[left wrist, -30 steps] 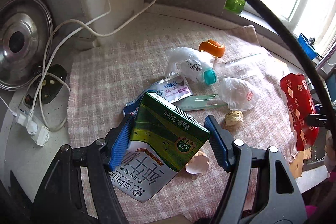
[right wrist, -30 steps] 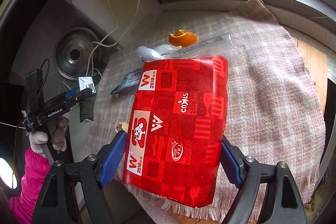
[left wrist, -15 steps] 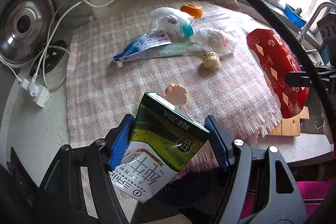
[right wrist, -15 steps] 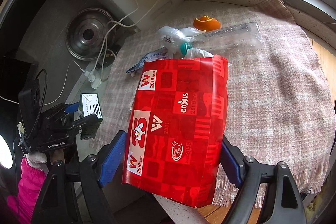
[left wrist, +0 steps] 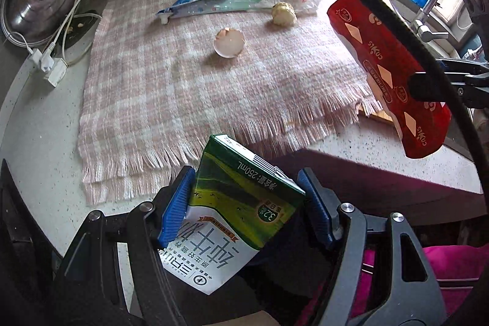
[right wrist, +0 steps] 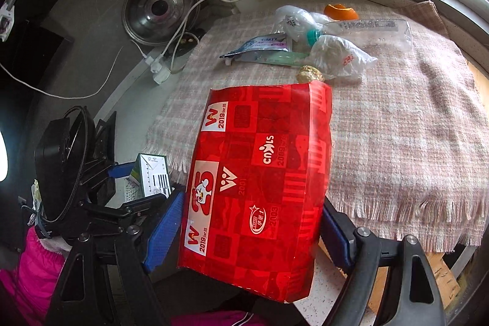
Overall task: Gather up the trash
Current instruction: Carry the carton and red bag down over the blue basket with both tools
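Left wrist view: our left gripper (left wrist: pixel 246 208) pinches one green milk carton (left wrist: pixel 235 214) past the counter edge; one eggshell (left wrist: pixel 229 42) lies on the checked cloth (left wrist: pixel 171 100).

Right wrist view: our right gripper (right wrist: pixel 253 222) clamps one red tissue pack (right wrist: pixel 259 188) (tilted) above the cloth's fringe; two plastic bags (right wrist: pixel 339 55) lie behind.

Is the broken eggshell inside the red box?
No, the eggshell lies out on the checked cloth, while the red box is held up off to the side.
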`<state>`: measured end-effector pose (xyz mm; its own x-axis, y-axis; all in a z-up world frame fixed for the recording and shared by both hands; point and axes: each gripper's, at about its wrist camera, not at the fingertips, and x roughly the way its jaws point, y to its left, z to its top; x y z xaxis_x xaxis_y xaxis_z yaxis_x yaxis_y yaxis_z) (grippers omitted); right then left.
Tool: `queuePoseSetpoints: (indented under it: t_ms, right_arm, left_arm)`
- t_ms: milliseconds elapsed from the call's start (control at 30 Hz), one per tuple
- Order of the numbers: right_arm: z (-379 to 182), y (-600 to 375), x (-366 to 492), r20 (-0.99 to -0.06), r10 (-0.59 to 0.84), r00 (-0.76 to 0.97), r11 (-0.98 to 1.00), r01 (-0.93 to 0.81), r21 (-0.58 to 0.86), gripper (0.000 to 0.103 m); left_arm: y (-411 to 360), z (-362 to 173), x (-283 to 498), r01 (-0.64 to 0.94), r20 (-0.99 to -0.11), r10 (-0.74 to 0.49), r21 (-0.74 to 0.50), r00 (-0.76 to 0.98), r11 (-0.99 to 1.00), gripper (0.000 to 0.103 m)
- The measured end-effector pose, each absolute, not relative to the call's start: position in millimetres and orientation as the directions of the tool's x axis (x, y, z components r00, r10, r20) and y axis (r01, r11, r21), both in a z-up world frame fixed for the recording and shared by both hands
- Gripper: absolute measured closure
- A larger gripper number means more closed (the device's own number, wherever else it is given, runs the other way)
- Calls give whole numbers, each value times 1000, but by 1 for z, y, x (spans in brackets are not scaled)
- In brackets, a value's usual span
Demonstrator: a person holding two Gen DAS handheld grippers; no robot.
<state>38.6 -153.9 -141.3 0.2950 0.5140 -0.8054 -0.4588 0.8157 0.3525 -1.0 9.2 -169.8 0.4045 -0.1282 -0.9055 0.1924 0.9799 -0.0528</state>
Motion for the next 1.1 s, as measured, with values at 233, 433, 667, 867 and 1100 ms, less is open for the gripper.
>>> queuePoseSetpoints:
  t_ms: [233, 433, 667, 867, 1100]
  right_arm:
    - [-162, -136, 1, -843, 468, 264, 825, -473, 310, 18]
    - [-189, -128, -25, -872, 436, 223, 835, -461, 299, 18]
    - [-219, -121, -51, -894, 399, 203, 845, -459, 273, 18]
    - [-246, -109, -69, -910, 374, 180, 838, -485, 249, 18]
    - [-279, -94, -80, -932, 333, 145, 822, -528, 211, 18]
  left_arm:
    - [9, -214, -25, 202, -933, -137, -71, 334, 977, 32]
    - [5, -256, -39, 233, -956, -130, -68, 264, 970, 32]
    - [7, -306, -52, 255, -975, -104, -52, 196, 966, 32]
    - [13, -341, -57, 232, -983, -99, -62, 153, 971, 32]
    - [18, -370, -51, 174, -987, -81, -57, 137, 983, 32]
